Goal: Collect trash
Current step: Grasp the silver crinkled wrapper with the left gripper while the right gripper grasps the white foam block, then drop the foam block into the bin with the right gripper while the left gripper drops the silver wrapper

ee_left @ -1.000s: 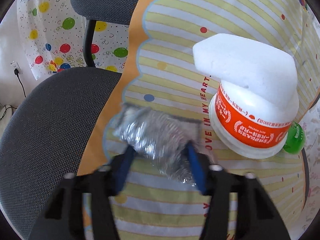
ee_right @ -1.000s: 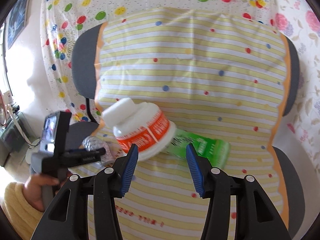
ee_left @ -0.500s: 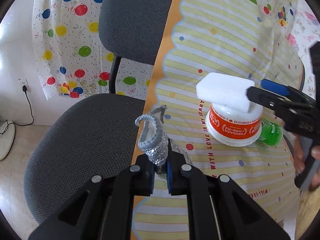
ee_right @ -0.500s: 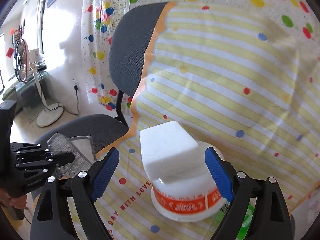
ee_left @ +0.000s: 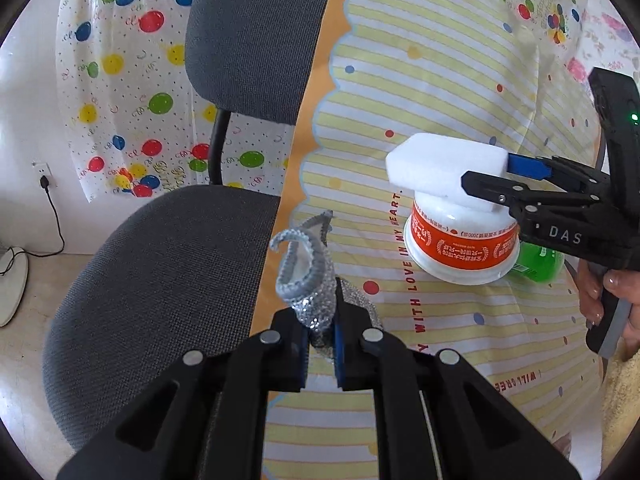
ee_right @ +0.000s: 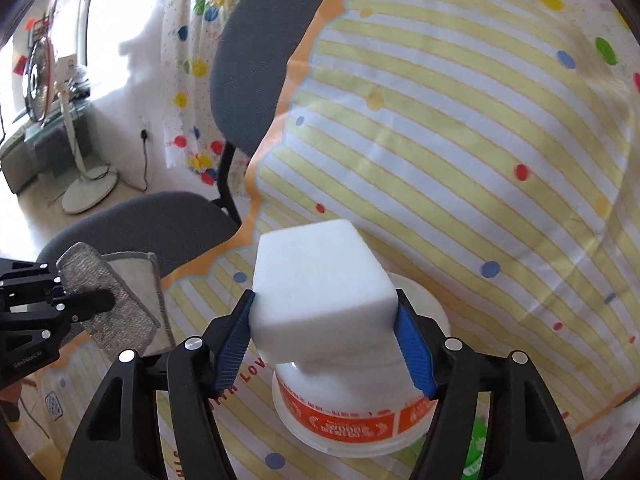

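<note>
1. At the far left, a grey office chair (ee_left: 160, 272) stood with its seat partly bare; behind it hung a white sheet printed with coloured balloons (ee_left: 120, 80), and a plug sat in a wall socket (ee_left: 43, 178).
2. A yellow-striped cloth (ee_left: 440, 80) with an orange scalloped edge was draped over the chair's back and the right part of the seat.
3. The left gripper (ee_left: 320, 336) was clamped tight on a silver, glittery scouring pad (ee_left: 310, 280), which curled upward out of the pinched blue pads, lifted clear of the cloth near the seam between bare seat and cloth. In the right wrist view the same pad (ee_right: 108, 300) hung flat from that gripper (ee_right: 86, 302) at the left edge.
4. Right of centre, a white tub with an orange label (ee_left: 460, 248) stood upside down on the striped cloth, and a white foam block (ee_left: 444, 164) lay on top of it.
5. The right gripper (ee_right: 324, 336) had just been closing its jaws around that foam block (ee_right: 320, 280); the blue pads pressed against both of its sides, while the block rested on the tub (ee_right: 352, 412).
6. A green package (ee_left: 540, 260) lay on the cloth behind the tub, mostly hidden.
7. At the far right, a hand (ee_left: 612, 292) held the right gripper's handle.
</note>
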Tool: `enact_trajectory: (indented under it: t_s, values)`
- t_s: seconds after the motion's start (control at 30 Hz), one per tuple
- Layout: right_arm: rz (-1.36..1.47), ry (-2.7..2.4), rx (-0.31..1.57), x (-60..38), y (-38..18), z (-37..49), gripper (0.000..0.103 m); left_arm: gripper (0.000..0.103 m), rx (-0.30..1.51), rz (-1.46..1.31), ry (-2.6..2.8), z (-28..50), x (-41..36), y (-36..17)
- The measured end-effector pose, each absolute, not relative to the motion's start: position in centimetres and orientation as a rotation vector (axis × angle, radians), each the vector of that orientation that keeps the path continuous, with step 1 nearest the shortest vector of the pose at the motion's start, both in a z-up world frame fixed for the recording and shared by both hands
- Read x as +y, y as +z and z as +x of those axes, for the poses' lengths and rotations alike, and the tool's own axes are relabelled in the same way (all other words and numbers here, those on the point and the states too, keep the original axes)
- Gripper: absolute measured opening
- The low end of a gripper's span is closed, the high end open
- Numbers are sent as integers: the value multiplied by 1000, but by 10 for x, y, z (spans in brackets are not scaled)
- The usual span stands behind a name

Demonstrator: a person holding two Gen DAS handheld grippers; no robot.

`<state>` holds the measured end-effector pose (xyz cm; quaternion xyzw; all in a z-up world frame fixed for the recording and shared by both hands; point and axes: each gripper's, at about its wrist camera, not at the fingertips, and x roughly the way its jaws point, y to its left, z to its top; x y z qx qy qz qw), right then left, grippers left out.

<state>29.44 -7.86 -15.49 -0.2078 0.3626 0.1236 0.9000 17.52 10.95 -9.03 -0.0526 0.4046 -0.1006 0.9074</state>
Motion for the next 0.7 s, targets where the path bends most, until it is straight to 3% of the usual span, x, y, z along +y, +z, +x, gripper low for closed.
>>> enact_trajectory:
  t_s: [0.3, 0.7]
  values:
    - [-254, 203, 604, -90, -95, 174, 65, 7, 721, -54, -227, 108, 106, -32]
    - [-143, -34, 627, -183, -117, 33, 66, 7, 633, 75, -405, 22, 13, 8]
